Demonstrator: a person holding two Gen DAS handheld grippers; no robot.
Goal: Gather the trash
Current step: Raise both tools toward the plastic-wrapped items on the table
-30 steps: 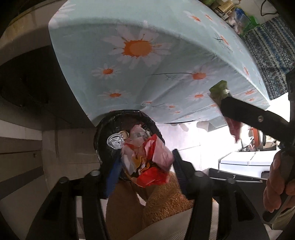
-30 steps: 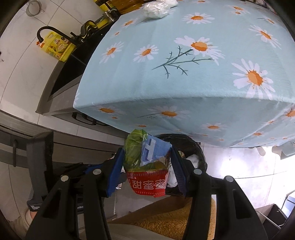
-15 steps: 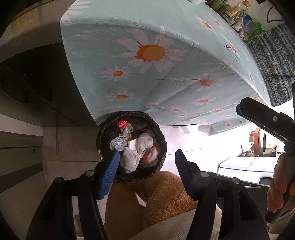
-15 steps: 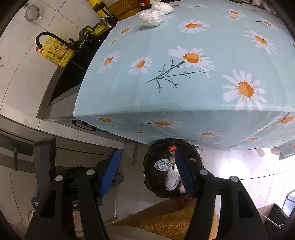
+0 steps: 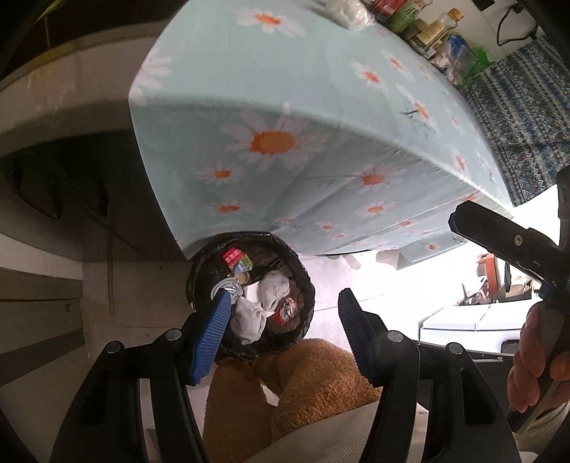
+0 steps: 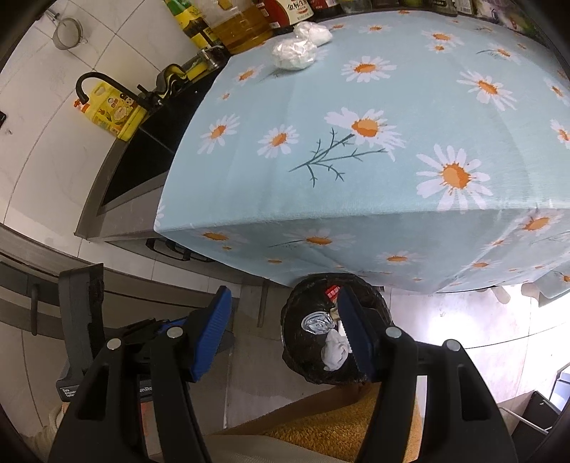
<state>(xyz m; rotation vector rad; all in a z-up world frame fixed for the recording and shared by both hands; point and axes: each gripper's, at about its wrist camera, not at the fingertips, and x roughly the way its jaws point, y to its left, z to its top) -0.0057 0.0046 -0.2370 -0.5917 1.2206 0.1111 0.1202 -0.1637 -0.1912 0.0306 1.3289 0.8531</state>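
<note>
A black-lined trash bin [image 5: 302,277] stands on the floor under the table edge; it holds white tissues, wrappers and a crushed clear cup. It also shows in the right wrist view [image 6: 295,342]. My left gripper [image 5: 281,320] is open and empty above the bin. My right gripper [image 6: 283,322] is open and empty, raised above the bin's left side. Two crumpled white wads [image 6: 295,52] lie at the far end of the daisy tablecloth [image 6: 374,178]. The right gripper's body shows in the left wrist view [image 5: 506,242].
Oil bottles and sauce jars [image 6: 245,21] line the table's far edge. A sink with a black faucet [image 6: 85,85] and a yellow bottle [image 6: 114,114] sits left. My orange-brown trousers [image 5: 285,391] are below. A white appliance [image 5: 470,324] is right.
Both grippers let go of their wrapper bundles, which dropped into the bin, and opened wide. Both have since risen, so more of the tabletop shows.
</note>
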